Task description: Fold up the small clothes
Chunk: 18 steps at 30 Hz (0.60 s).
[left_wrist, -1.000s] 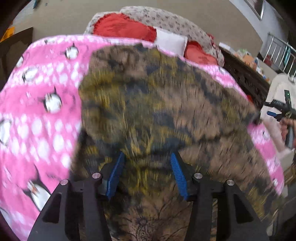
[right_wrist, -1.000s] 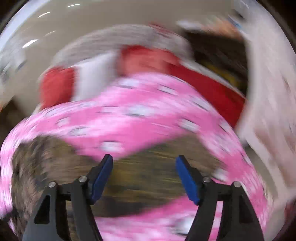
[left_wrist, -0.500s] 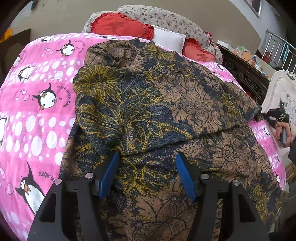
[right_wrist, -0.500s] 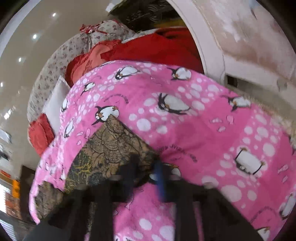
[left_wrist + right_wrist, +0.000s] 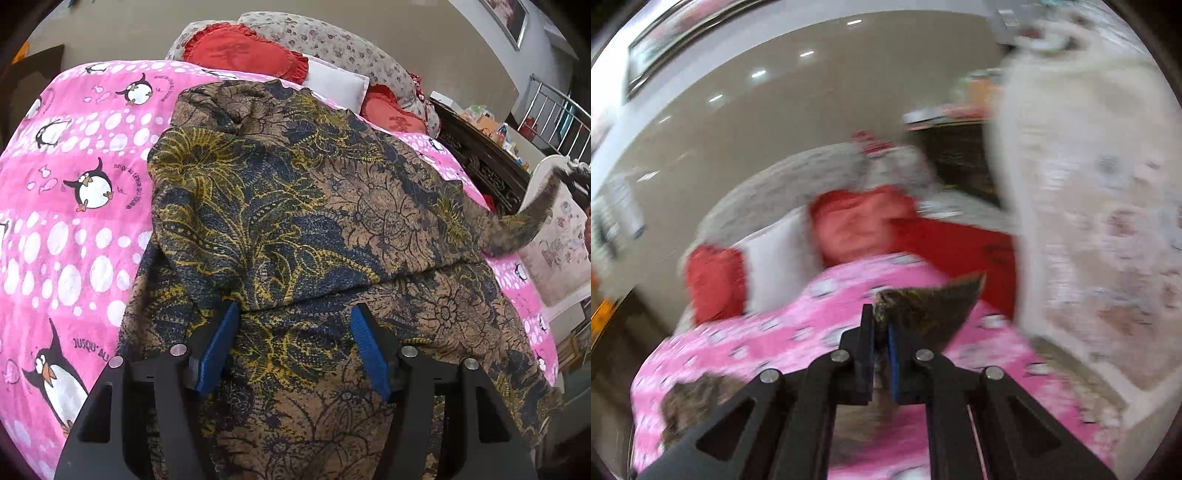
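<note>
1. Bedspread (image 5: 74,229), pink with penguins and white dots, covers the bed to the left of the left tongs (image 5: 293,341).
2. Left tongs hover with their blue pads (image 5: 218,350) spread wide, gripping nothing, just above the brown, navy and yellow floral garment (image 5: 295,206).
3. That garment lies spread on the bedspread, filling the space ahead of and beneath the left tongs; an upper layer is folded over a lower one, its edge running right in front of the pads.
4. Beyond the garment sit red cushions (image 5: 240,51), a white pillow (image 5: 338,81) and a floral headboard cushion (image 5: 332,40).
5. To the far right of the left tongs, one corner of the garment (image 5: 528,221) is lifted off the bed.
6. Right tongs (image 5: 881,332) are clenched on that corner (image 5: 934,306), which sticks up and to the right of them; this view is blurred.
7. A white upholstered bed end (image 5: 1089,221) stands to the right of the right tongs.
</note>
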Available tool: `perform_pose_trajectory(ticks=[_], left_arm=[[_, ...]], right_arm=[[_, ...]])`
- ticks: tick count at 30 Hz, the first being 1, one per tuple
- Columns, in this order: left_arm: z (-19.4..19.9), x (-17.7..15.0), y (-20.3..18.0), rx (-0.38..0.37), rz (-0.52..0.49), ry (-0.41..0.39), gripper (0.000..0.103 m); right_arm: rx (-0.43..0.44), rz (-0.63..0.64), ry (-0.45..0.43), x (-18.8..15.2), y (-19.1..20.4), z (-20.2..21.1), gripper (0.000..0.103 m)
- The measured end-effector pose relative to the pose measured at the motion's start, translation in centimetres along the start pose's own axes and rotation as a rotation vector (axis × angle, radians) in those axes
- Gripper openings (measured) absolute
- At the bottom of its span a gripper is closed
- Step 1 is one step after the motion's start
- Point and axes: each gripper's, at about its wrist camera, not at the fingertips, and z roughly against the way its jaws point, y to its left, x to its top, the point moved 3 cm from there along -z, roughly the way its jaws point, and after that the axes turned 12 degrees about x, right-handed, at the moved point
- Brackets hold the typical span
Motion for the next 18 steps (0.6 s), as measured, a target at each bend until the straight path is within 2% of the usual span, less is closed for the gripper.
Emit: perform_pose_trajectory(ticks=[3,5,8,11,15,18], left_arm=[[0.0,0.0,0.2,-0.016,0.013,0.000,0.044],[0.1,0.0,0.2,-0.020,0.017,0.000,0.044],[0.1,0.0,0.2,-0.026,0.023,-0.001,0.044],[0.1,0.0,0.3,-0.033,0.030,-0.001,0.044],[0.1,0.0,0.5,-0.043,0.038,0.000,0.044],[0.2,0.0,0.9,-0.060,0.051,0.000,0.044]], right_arm=[[0.166,0.079,0.080,-3.0,8.2,-3.8,0.006],[0.306,0.130,0.153,-6.3,15.1,-6.9,0.006],[0.480,0.170,0.264,-12.2,24.0,-11.0,0.006],[0.588,0.184,0.383,-18.8,30.7,-14.9,0.006],[0.572,0.231,0.575,-28.0,35.0,-19.4,0.006],[0.470,0.295,0.677,-32.7,34.7,-20.5,0.010]])
